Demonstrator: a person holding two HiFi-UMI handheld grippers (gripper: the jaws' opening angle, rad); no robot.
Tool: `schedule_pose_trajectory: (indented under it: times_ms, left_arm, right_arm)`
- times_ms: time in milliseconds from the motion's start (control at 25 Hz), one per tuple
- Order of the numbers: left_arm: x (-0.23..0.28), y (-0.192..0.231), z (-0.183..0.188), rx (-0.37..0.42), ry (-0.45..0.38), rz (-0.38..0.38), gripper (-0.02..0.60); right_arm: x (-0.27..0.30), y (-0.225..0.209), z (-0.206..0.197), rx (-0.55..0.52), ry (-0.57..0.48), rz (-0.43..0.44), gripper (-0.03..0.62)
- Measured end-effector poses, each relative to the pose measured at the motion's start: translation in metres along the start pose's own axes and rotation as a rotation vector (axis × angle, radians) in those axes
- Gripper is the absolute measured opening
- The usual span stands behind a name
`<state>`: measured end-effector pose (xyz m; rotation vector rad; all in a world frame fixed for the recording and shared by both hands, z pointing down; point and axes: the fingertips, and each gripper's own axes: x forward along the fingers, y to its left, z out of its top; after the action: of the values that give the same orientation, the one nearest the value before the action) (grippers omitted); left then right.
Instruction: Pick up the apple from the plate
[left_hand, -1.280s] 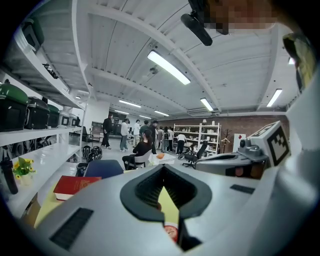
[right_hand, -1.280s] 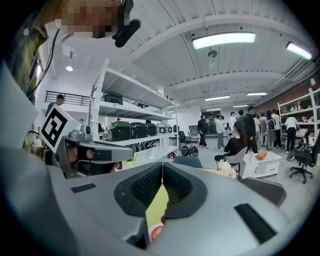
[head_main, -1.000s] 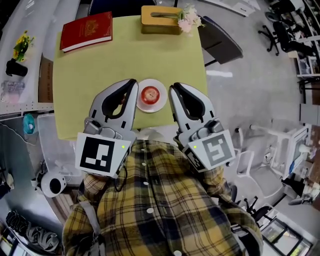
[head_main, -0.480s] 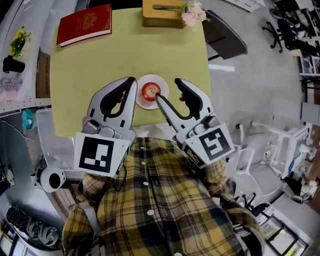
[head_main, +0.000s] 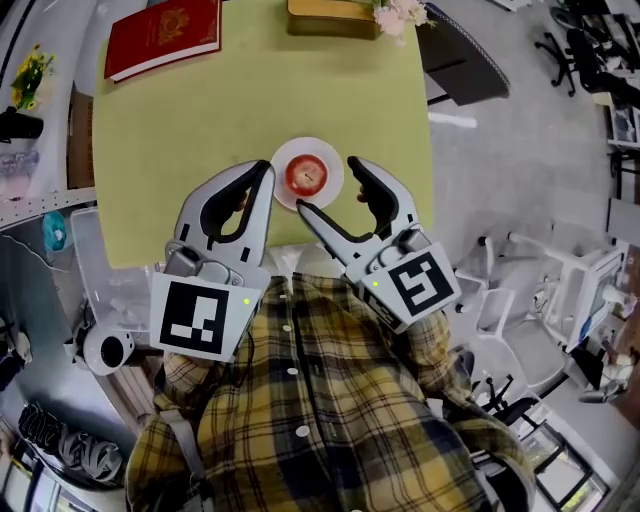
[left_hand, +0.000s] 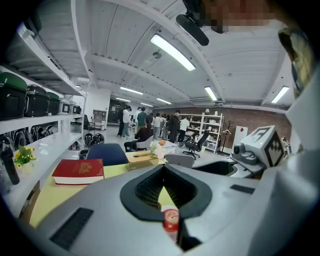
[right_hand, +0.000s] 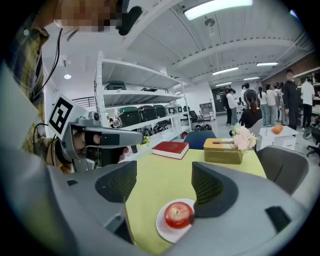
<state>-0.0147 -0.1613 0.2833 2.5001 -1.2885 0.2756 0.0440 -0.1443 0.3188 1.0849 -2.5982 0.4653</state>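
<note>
A red apple (head_main: 305, 175) sits in the middle of a white plate (head_main: 307, 146) near the lower edge of a yellow-green desk (head_main: 190, 120), just above centre in the head view. The two hand-held grippers flank the plate from below.

The right gripper (head_main: 328, 185) has its jaws wide apart and opening. One tip lies at the plate's lower left rim and the other just off its right side. In the right gripper view, the apple (right_hand: 178, 215) and plate (right_hand: 164, 232) show low in the gap between the right gripper's (right_hand: 165, 187) dark ribbed pads. The fruit is close beside the right-hand pad and neither pad presses on it.

The left gripper (head_main: 263, 170) rests just left of the plate with its jaws together at the tips and nothing held. In the left gripper view, the left gripper (left_hand: 164, 170) shows only a loop-shaped opening between the pads, through which part of the apple (left_hand: 171, 218) is seen beyond.

A red book (head_main: 163, 35) lies at the desk's upper left. A tan tissue box (head_main: 335, 18) with pale flowers (head_main: 405, 15) stands at the top edge. The person's yellow plaid shirt (head_main: 320, 400) fills the lower frame.
</note>
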Motion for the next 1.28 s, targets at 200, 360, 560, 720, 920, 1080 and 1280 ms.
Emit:
schedule_pose_trajectory:
  times_ms: [200,360,560,720,920,1080,1280]
  left_arm:
    - [0.002,0.003,-0.016,-0.002,0.040,0.006,0.006]
    - [0.005,0.008,-0.031,-0.013,0.073,0.009,0.006]
    - [0.011,0.012,-0.048,-0.014,0.099,0.008,0.006]
    - [0.016,0.015,-0.060,-0.013,0.119,0.005,0.006]
    - [0.022,0.019,-0.073,-0.005,0.133,0.004,0.006]
    - [0.025,0.021,-0.082,-0.027,0.141,0.008,0.006]
    - [0.032,0.029,-0.097,-0.066,0.160,0.020,0.006]
  right_arm:
    - [0.009,-0.003,-0.025,0.044,0.051,0.014,0.328]
    - [0.018,-0.008,-0.047,0.049,0.089,0.014,0.328]
    - [0.028,-0.014,-0.073,0.057,0.130,0.010,0.328]
    - [0.034,-0.020,-0.092,0.064,0.160,-0.004,0.337]
    - [0.042,-0.030,-0.117,0.069,0.166,-0.033,0.356]
    - [0.048,-0.032,-0.135,0.066,0.187,-0.049,0.365]
    - [0.062,-0.038,-0.153,0.074,0.204,-0.072,0.370]
